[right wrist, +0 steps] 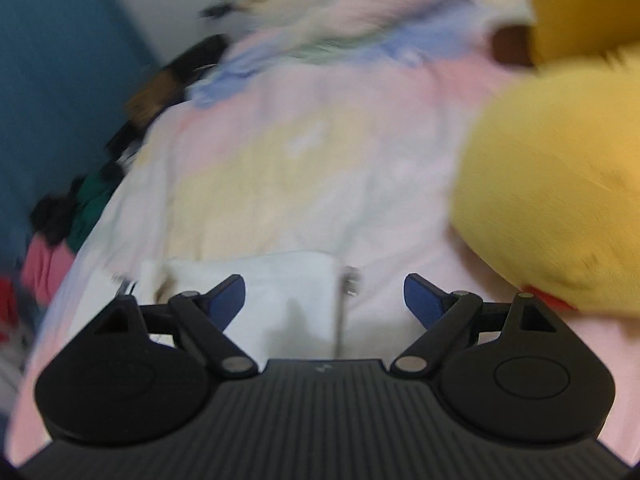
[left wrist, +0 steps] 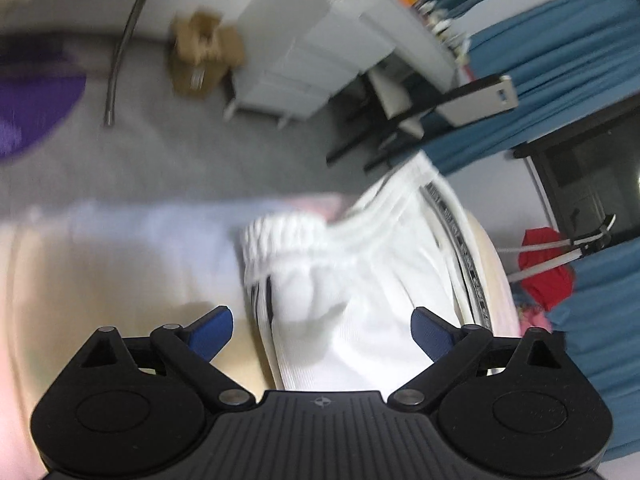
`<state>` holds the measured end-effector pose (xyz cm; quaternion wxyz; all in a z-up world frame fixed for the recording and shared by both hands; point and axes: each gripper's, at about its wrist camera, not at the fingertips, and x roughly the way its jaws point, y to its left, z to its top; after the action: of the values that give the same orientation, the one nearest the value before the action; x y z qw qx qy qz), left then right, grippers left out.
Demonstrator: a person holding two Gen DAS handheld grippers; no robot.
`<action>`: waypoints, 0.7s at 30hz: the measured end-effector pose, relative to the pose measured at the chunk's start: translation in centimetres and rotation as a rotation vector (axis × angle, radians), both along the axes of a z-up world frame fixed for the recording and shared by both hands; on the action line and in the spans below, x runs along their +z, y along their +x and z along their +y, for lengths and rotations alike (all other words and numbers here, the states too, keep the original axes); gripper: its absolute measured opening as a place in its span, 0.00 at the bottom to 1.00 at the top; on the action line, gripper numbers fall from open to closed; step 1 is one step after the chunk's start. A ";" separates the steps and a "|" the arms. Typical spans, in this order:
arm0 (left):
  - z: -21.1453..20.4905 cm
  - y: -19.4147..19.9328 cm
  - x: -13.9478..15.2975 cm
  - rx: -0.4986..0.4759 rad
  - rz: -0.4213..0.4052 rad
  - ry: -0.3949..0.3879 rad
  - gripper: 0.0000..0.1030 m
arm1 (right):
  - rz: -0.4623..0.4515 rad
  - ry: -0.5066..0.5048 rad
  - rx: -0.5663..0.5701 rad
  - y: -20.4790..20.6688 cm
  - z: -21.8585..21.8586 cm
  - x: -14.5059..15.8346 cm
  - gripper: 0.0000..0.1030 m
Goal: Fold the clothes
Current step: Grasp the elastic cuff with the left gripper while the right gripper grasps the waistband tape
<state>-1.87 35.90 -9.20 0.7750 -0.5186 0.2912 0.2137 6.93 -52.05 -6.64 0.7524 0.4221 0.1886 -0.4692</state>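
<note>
Left wrist view: our left gripper [left wrist: 322, 334] hangs spread wide over white shorts [left wrist: 352, 280] bunched on the pastel bedsheet [left wrist: 120, 248] — nothing held. Right wrist view: our right gripper [right wrist: 324, 300], equally agape and empty, hovers above the white garment's folded edge [right wrist: 280, 296], a yellow plush toy [right wrist: 560, 184] alongside. We'd pinch opposite corners together — then smooth flat.

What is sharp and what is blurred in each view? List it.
Left wrist view: the left claw is crisp; white shorts, grey floor and blue curtains are motion-smeared and fisheye-bent. Right wrist view: the right claw is crisp; pastel bedsheet and yellow plush are heavily blurred.
</note>
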 end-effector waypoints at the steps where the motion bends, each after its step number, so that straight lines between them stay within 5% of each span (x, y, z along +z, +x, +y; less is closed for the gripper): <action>1: -0.1 0.0 -0.7 -0.013 -0.004 -0.047 0.92 | -0.029 0.041 -0.030 -0.6 -0.6 -0.7 0.85; 6: 0.3 0.4 -3.5 -0.053 -0.013 -0.177 0.80 | -0.117 0.200 -0.085 -1.7 -3.3 -4.6 0.85; 13: -0.6 0.8 -5.8 -0.105 -0.176 -0.351 0.70 | -0.349 0.323 0.140 1.3 -3.5 -7.0 0.69; 16: -1.0 1.7 -6.1 -0.144 -0.153 -0.330 0.65 | -0.292 0.320 0.274 4.1 -2.8 -7.1 0.69; 18: -1.4 2.4 -6.6 -0.176 -0.113 -0.333 0.57 | -0.192 0.259 0.344 5.7 -2.1 -6.7 0.59; 20: -1.7 2.5 -7.1 -0.173 -0.082 -0.344 0.44 | -0.140 0.239 0.320 6.0 -1.9 -6.4 0.20; 21: -1.8 2.3 -7.1 -0.161 -0.072 -0.336 0.36 | -0.129 0.237 0.301 5.9 -2.0 -6.4 0.11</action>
<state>0.44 34.13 -16.28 0.7022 -0.6229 0.3354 0.0805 12.85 -54.01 -13.04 0.7697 0.5040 0.2550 -0.2977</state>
